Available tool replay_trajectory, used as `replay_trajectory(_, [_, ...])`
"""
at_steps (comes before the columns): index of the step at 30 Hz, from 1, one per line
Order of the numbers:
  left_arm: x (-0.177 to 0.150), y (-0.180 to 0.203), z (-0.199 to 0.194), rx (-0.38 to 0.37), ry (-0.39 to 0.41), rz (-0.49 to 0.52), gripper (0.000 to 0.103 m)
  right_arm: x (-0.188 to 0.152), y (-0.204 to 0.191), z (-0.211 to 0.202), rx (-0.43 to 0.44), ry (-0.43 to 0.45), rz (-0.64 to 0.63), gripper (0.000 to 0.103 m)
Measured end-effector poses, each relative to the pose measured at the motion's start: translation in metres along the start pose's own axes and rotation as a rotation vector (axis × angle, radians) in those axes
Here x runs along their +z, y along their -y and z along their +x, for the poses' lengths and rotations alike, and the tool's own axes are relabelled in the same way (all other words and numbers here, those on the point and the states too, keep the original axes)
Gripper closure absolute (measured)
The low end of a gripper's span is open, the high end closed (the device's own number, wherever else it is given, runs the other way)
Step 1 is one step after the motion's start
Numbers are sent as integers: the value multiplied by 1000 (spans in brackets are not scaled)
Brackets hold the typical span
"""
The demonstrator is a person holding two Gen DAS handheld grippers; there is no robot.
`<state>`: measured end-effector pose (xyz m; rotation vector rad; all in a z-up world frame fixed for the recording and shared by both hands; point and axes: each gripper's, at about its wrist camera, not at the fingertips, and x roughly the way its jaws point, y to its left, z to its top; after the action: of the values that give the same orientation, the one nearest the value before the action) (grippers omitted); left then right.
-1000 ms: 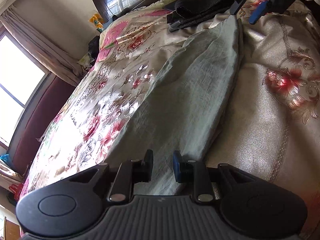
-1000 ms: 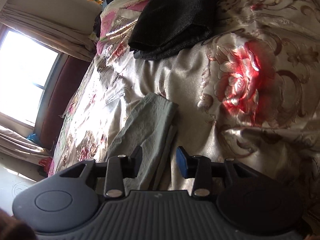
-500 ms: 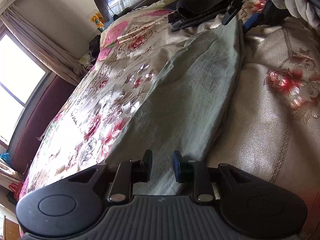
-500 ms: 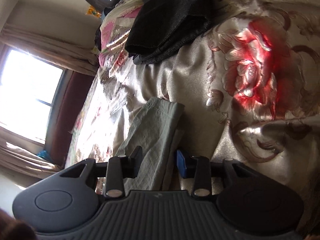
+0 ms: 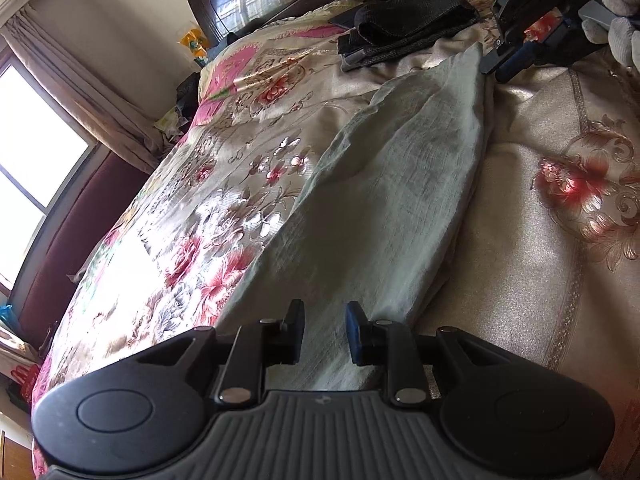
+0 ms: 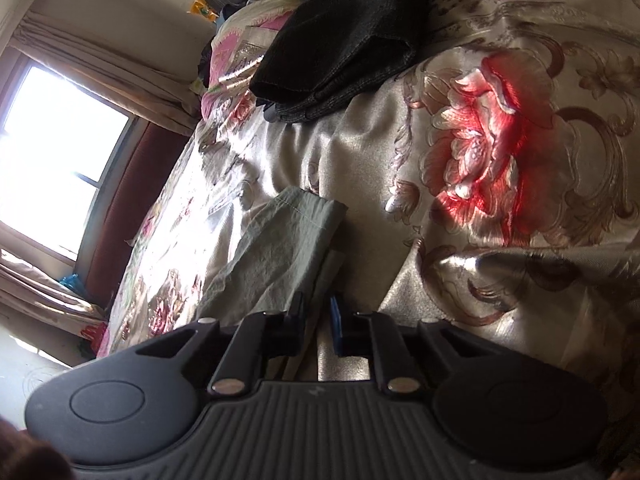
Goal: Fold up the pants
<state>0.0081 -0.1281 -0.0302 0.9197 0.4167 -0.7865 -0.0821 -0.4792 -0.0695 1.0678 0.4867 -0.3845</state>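
The bed (image 5: pixel 520 280), spread with a shiny floral coverlet, fills both views, and the pale grey-green pants (image 5: pixel 380 208) lie along it as one long narrow strip, already doubled leg on leg, running from the bottom centre of the left wrist frame up toward the upper right. A stack of dark folded clothes (image 5: pixel 404 28) sits past the far end of the pants, at the top of that frame, close to them but apart. The right gripper (image 6: pixel 316 322) has changed most in the last second: its jaws, which stood well apart over the cuff end, have drawn in to a narrow gap along the right edge of the cloth at the bottom centre of its frame; whether fabric is actually pinched between them I cannot tell. From the left wrist view that gripper shows at the upper right, down at the far tip of the pants. The left gripper (image 5: pixel 324 332) has barely moved; its jaws stay moderately open, hovering over the near end with cloth showing between them but not clamped. To my eye the cuff end is being taken first, ready to be carried over for the next fold.
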Motion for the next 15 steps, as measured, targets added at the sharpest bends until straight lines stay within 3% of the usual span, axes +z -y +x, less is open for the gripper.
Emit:
replay_trajectory(4, [2,4,2,-1,-4,22,64,0,-9,7,-48,23,-78,94])
replay_trajectory(8, [5,5,0,-17,9,17,63,2,-8,15,-33,42,-60,92])
replay_trajectory(11, [12,8,1,-17,13,29,63,4,-11,18,-47,32,-88,99])
replay_trajectory(15, [23,12,-1,-41,37,39,63,19,-2,-6,29,75,-17,100])
